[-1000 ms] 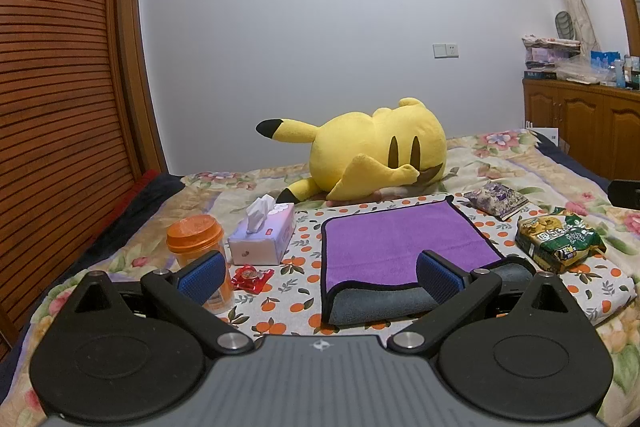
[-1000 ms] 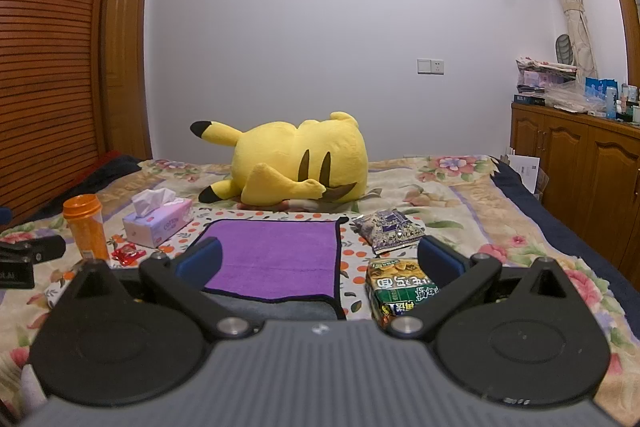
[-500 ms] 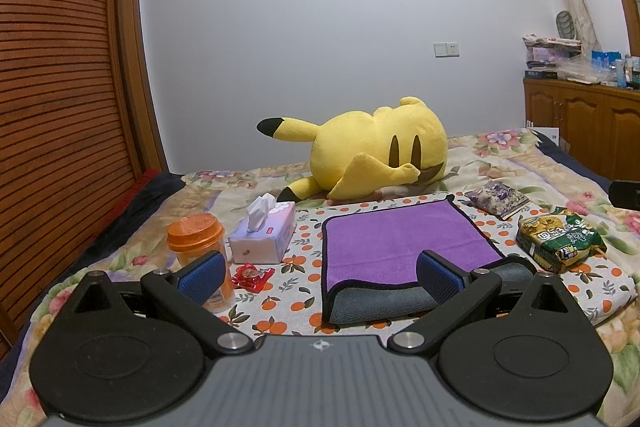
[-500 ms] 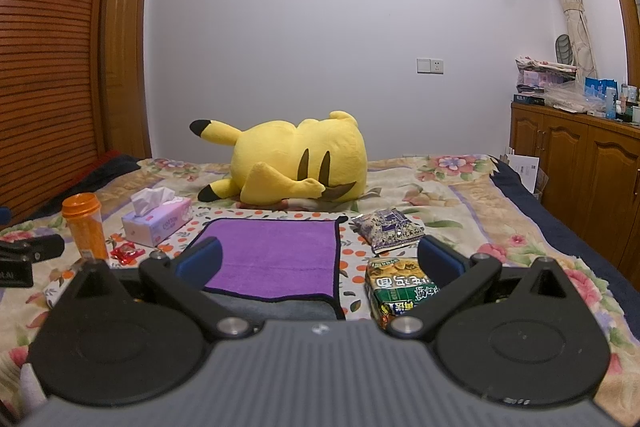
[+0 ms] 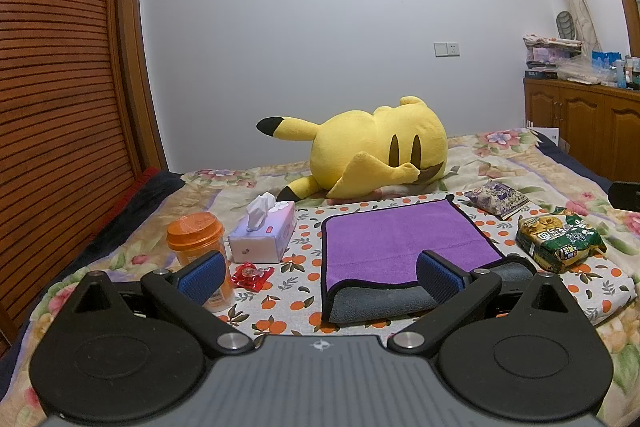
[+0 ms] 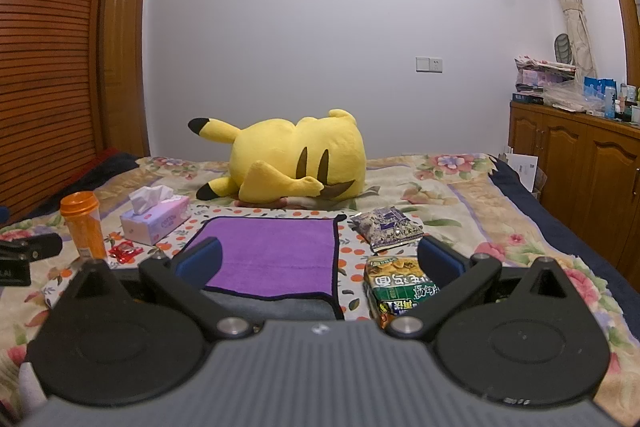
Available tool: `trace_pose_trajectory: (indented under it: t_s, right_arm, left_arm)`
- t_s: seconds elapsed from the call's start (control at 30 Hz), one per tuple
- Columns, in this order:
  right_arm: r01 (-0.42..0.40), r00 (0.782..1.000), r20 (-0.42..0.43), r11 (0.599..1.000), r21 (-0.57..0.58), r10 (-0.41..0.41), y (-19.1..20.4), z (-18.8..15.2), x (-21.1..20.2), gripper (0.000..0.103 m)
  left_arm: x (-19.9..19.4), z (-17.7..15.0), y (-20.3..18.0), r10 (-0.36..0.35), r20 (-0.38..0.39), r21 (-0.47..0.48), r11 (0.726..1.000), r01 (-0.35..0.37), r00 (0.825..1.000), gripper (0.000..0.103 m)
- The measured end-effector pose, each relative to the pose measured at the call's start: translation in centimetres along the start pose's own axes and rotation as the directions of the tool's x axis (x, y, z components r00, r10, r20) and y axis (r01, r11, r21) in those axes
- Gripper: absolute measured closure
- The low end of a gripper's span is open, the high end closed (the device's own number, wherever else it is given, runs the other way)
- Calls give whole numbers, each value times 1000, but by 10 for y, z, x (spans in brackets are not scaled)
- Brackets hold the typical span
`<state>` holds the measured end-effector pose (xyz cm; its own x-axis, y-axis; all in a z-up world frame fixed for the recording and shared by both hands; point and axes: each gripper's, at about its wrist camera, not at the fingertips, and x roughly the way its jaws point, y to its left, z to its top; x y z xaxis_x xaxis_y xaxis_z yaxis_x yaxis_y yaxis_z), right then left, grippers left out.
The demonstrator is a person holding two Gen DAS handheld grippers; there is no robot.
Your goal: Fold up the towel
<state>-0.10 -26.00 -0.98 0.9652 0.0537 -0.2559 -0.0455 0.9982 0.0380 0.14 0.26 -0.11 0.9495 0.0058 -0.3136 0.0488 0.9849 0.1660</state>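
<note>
A purple towel [image 5: 404,237] with black trim lies flat on an orange-print cloth on the bed; its near edge is turned over and shows the grey underside [image 5: 380,301]. It also shows in the right wrist view [image 6: 276,255]. My left gripper [image 5: 320,277] is open and empty, held above the bed just short of the towel's near edge. My right gripper [image 6: 318,259] is open and empty, also just short of the near edge, towards the towel's right side.
A yellow plush [image 5: 376,157] lies behind the towel. A tissue box [image 5: 264,237], an orange jar [image 5: 198,239] and a red wrapper [image 5: 252,275] sit to its left. A green snack bag [image 5: 558,241] and a purple packet [image 5: 498,197] sit to its right.
</note>
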Motion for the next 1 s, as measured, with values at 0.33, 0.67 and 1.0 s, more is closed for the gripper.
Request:
trace_pose_trajectory:
  t_s: [0.33, 0.67, 1.0]
  right_arm:
    - [1, 1000, 1, 1000, 0, -1, -3, -1, 1, 0]
    - [0, 1000, 0, 1000, 1, 0, -3, -1, 1, 0]
    - [1, 1000, -1, 1000, 1, -1, -3, -1, 1, 0]
  left_arm:
    - [0, 0, 0, -1, -1, -1, 1000, 1, 1000, 0]
    - [0, 0, 0, -1, -2, -1, 1000, 1, 1000, 0]
    - [0, 0, 0, -1, -2, -1, 1000, 1, 1000, 0]
